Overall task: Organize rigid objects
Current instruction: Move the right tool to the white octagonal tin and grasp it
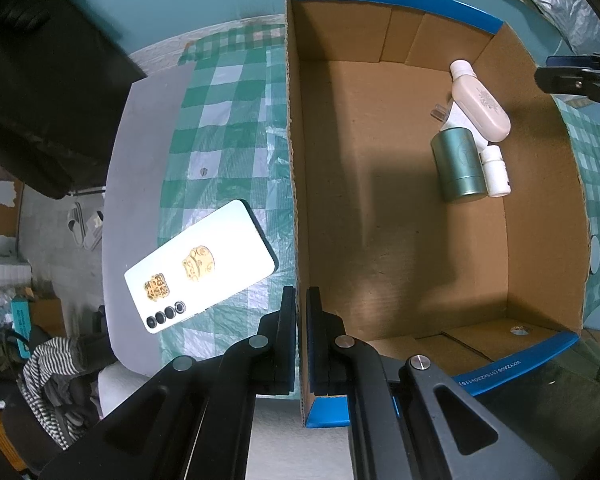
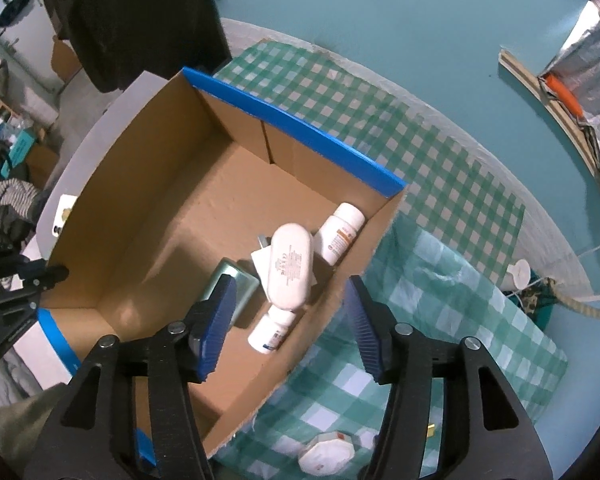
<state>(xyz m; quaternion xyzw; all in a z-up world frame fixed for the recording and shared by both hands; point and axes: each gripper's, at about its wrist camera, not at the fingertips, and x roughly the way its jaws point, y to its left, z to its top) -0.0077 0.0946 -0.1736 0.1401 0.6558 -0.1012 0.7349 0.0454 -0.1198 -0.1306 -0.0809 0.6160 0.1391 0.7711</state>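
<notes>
While the left gripper (image 1: pixel 301 340) pinches the near wall of the cardboard box (image 1: pixel 296 168) between its pressed-together pads and steadies it, the right gripper (image 2: pixel 288 320) hangs above the box's right-hand corner with its blue pads spread and nothing between them. That reads as the release step of a drop: a cream oval bottle (image 2: pixel 290 266) lies directly under the open jaws, on top of the small pile already gathered there.

In the right wrist view its long axis runs nearly up and down the frame, and its neck end seems to point toward the camera, though the view is too foreshortened to be sure. Beneath and beside it lie a teal tin (image 2: pixel 236 292) on its side, a small white pill bottle (image 2: pixel 270 330) and a larger white bottle (image 2: pixel 340 232) with an orange label, leaning toward the far corner.

Still outside the box are a white phone (image 1: pixel 202 266) lying back up on the checked cloth of the desk (image 1: pixel 228 112), its long axis slanting toward the box wall, and a white octagonal jar (image 2: pixel 327 454) near the right gripper's base. The next move probably calls for lifting the right gripper clear of the rim and going for the jar, the closer item.
</notes>
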